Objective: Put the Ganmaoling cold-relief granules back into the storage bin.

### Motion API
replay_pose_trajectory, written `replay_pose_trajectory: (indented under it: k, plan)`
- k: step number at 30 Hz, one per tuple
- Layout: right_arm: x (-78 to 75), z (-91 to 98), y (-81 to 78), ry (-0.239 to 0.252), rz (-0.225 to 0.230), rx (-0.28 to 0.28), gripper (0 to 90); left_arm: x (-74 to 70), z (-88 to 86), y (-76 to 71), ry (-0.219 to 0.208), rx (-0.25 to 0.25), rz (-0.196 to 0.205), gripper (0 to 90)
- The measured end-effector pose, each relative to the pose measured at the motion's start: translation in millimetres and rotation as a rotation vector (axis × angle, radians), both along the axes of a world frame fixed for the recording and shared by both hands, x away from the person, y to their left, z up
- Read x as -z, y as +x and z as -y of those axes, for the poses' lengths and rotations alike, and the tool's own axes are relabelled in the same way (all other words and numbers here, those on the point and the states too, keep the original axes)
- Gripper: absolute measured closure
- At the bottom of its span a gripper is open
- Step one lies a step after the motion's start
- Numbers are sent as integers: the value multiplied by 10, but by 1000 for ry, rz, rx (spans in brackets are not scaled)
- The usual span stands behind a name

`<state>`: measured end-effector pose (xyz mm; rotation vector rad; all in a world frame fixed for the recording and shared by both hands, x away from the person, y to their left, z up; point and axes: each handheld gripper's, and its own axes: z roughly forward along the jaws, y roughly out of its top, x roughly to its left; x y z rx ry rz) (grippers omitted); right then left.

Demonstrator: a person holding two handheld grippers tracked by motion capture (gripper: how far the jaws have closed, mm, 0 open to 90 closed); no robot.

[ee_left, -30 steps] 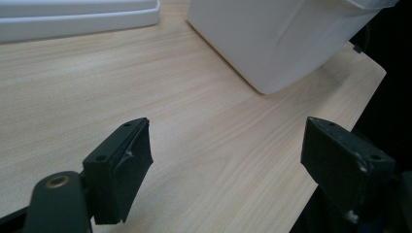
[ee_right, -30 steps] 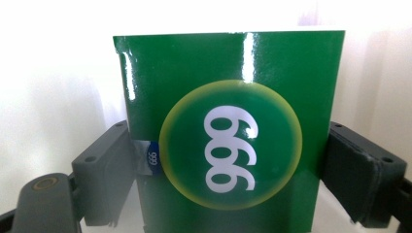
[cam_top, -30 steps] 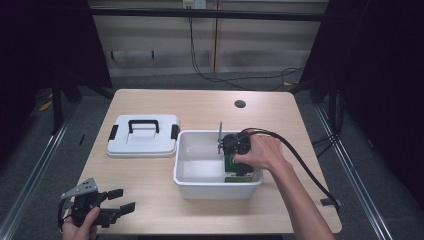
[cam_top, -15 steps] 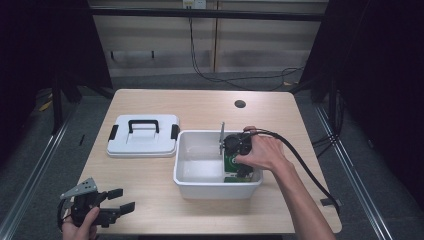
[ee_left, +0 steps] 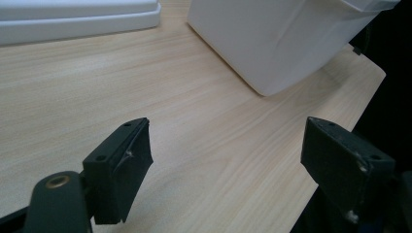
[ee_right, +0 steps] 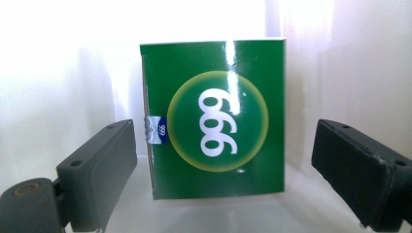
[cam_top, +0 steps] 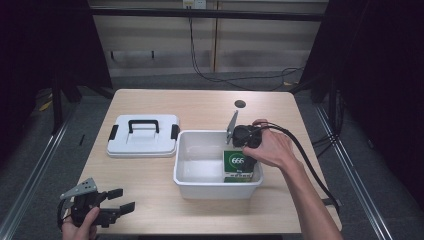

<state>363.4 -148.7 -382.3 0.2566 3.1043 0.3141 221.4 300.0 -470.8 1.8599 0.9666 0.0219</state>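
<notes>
My right gripper (cam_top: 241, 150) hangs over the right end of the white bin (cam_top: 200, 176), jaws spread wide with nothing between them; in the right gripper view the green box (ee_right: 214, 121) printed "999" stands a little beyond the jaw tips, untouched. The box sits upright inside the bin, against its right wall and near the front rim. My left gripper (cam_top: 117, 209), likewise spread and empty, rests well to the left of the bin, low over the front edge of the table (cam_top: 200, 105).

Hazards, as I judge them: the box stands close to the bin's wall, so a jaw lowered on that side could catch the rim or wedge against the wall rather than pass beside the box. The box's glossy faces may slip under a light squeeze. A push off centre could tip it flat on the bin floor. The trailing cable (cam_top: 305, 160) runs just right of the bin and could drag on its corner.

Surface: pale wood-grain tabletop, with a white lid (cam_top: 144, 135) bearing a black handle lying just left of the bin, and a dark round hole (cam_top: 240, 104) behind it. Surroundings: dark curtains either side, a pale back wall with hanging leads, grey floor.
</notes>
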Motion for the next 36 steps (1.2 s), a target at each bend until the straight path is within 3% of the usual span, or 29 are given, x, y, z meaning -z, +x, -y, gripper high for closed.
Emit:
replay_pose_trajectory:
  k: [3, 8, 16, 22, 28, 34, 36]
  plan:
    - [-74, 86, -22, 36, 16, 35, 87, 2, 4, 1, 1, 0, -4, 186]
    - [-183, 242, -46, 161, 34, 63, 87, 3, 3, 1, 1, -1, -4, 186]
    - [-351, 499, -98, 349, 100, 106, 92, 4, 4, 3, 4, 1, -3, 186]
    - [-435, 661, -175, 445, 135, 146, 128, 3, 6, 0, 3, -2, -5, 186]
    - [-481, 808, -269, 555, 198, 207, 133, 2, 2, -1, 3, -3, -1, 186]
    - [-456, 982, -365, 597, 274, 317, 151, 3, 5, -1, 3, -6, -6, 186]
    - [-434, 1039, -397, 610, 279, 340, 151, 8, -5, 7, 1, -13, -13, 186]
